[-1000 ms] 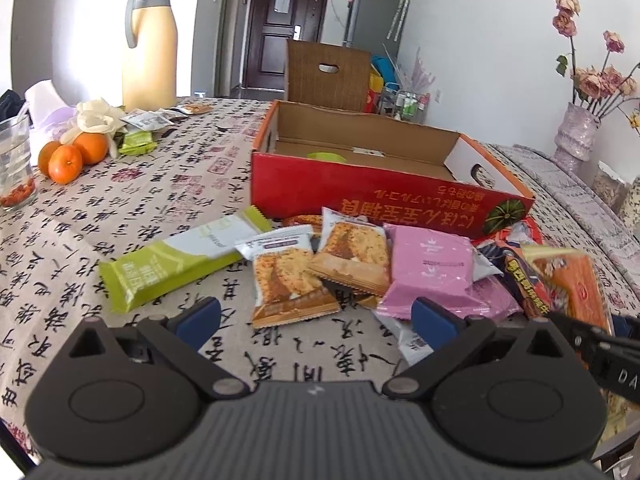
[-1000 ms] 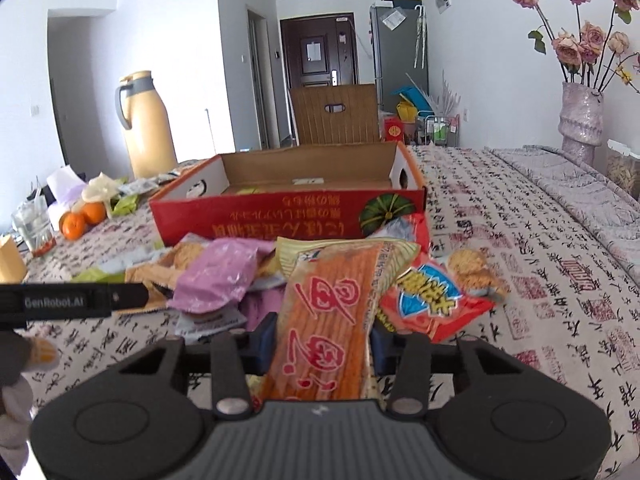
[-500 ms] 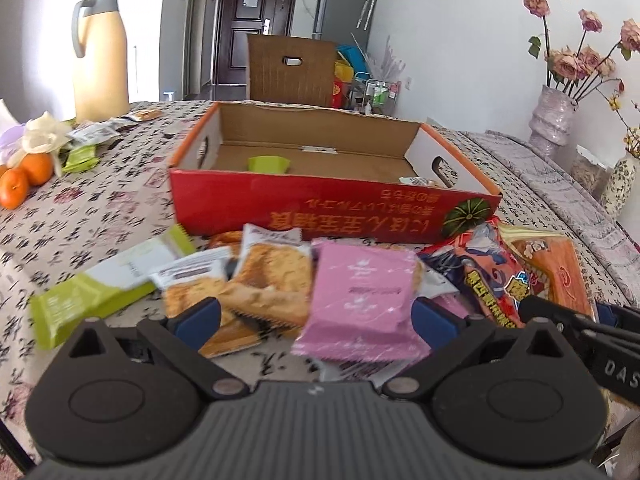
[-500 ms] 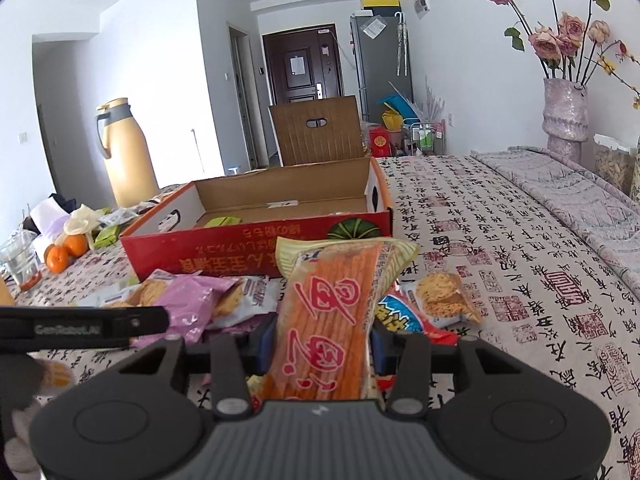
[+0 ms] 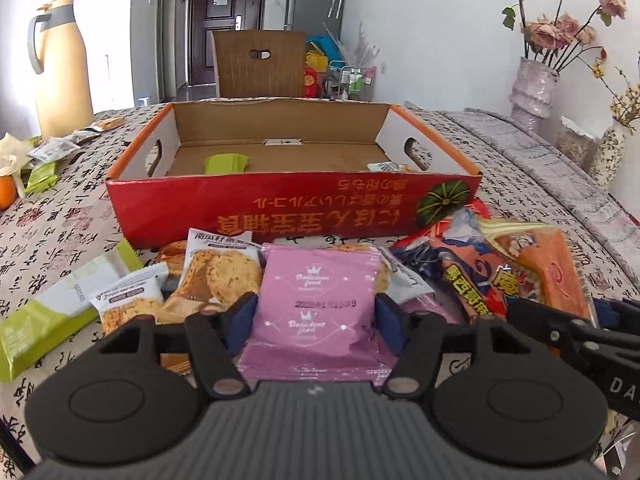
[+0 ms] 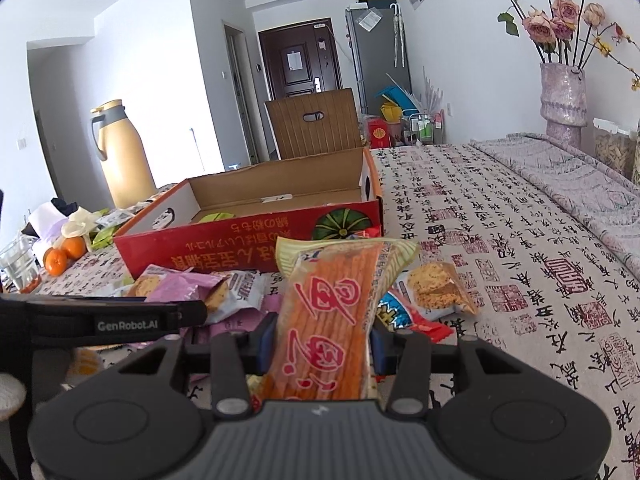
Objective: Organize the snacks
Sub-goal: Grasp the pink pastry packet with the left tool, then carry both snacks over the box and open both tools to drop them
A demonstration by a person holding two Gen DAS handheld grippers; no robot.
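Left wrist view: our left tongs (image 5: 316,316) pinch the pink foil snack packet (image 5: 316,312); right tongs (image 6: 322,340) grip the orange striped snack pack (image 6: 326,324). We should lift both clear over the red cardboard box (image 5: 292,204) wall.

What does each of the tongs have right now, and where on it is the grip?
Left tongs: the pink packet, pinched across its side edges near mid-height. Right tongs: the orange snack bag, clamped across its lower half, top sticking forward.

Each claw, left (image 5: 316,312) and right (image 6: 322,340), has a dark grey ribbed body, black linkage arms with silver pivot screws, round side discs and blue fingertip pads (image 5: 244,314); white lettering, seemingly "GenRobot.AI".
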